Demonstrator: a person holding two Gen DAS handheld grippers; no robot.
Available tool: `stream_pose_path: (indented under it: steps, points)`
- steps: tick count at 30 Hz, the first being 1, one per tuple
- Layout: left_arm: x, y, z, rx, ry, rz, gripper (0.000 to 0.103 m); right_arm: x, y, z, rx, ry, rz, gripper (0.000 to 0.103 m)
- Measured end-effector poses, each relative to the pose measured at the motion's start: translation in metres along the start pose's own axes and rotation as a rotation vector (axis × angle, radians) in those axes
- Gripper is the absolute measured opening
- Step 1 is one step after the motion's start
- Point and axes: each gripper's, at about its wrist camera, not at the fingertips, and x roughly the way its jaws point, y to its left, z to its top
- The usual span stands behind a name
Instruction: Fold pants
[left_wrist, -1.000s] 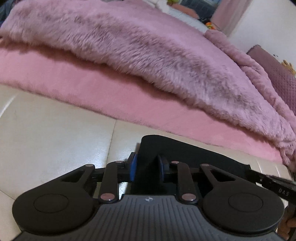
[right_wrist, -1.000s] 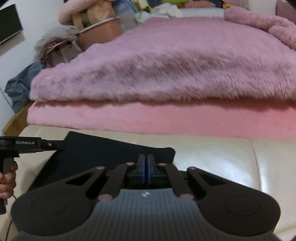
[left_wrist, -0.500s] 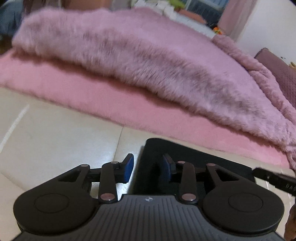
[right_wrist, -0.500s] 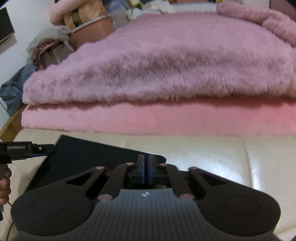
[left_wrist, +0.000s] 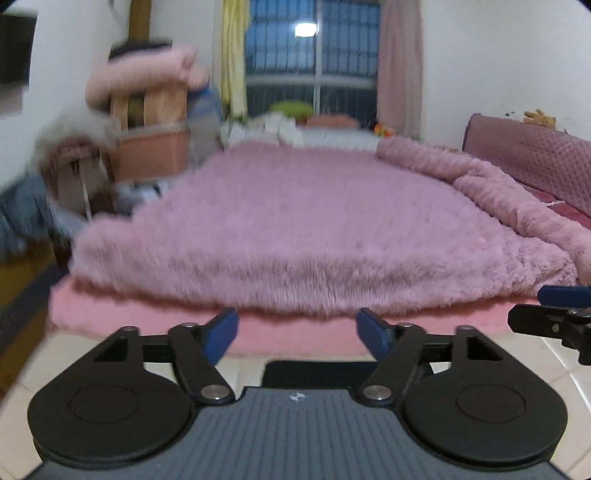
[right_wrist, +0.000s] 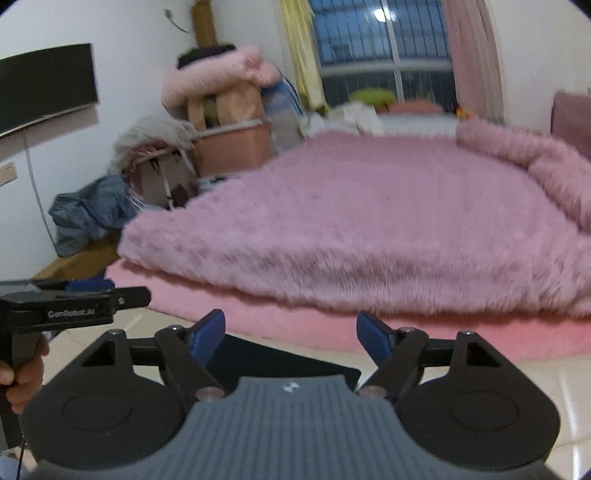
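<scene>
Both grippers had let go. The left gripper had its jaws spread wide with nothing between them, having just been opening; the same held for the right gripper, whose blue pads stood far apart over bare air.

The pants, a dark flat slab, lay on the cream bench at the bottom of both frames, below and just ahead of the jaws, mostly hidden behind each gripper's body. In the left wrist view only a narrow dark strip showed low in the centre. In the right wrist view a wider dark wedge ran from lower left to lower centre, tapering to a corner at centre right. Its long axis seemed to run across the frame, left to right, though too much was covered to be sure.

The pants looked already folded flat. The left gripper's side sat at the left edge of the right wrist view, a hand on its grip. Both grippers pointed at the pink bed, not at the pants; neither was clearly nearer.
</scene>
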Motion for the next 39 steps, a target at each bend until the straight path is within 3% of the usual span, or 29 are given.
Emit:
stream_pose_path:
  steps: [3,9,13,19,25,32,39]
  points:
    - [-0.029,-0.016,0.001,0.069,-0.063,0.028,0.091,-0.037,0.011,0.002,-0.018,-0.042,0.018,0.081]
    - [-0.069,-0.041,-0.007,0.153,-0.136,0.085,0.091,-0.098,0.034,-0.011,-0.078,-0.119,-0.020,0.082]
    - [-0.088,-0.046,-0.014,0.121,-0.145,0.057,0.092,-0.128,0.044,-0.025,-0.092,-0.172,-0.066,0.082]
    - [-0.095,-0.043,-0.036,0.053,-0.067,0.002,0.092,-0.155,0.050,-0.053,-0.034,-0.158,-0.083,0.082]
    - [-0.096,-0.043,-0.061,0.031,0.008,0.021,0.092,-0.159,0.060,-0.079,-0.028,-0.122,-0.117,0.082]
    - [-0.089,-0.043,-0.091,0.040,0.139,0.023,0.092,-0.136,0.057,-0.105,0.017,0.071,-0.124,0.082]
    - [-0.079,-0.046,-0.118,0.040,0.262,0.004,0.092,-0.118,0.058,-0.135,-0.008,0.179,-0.145,0.082]
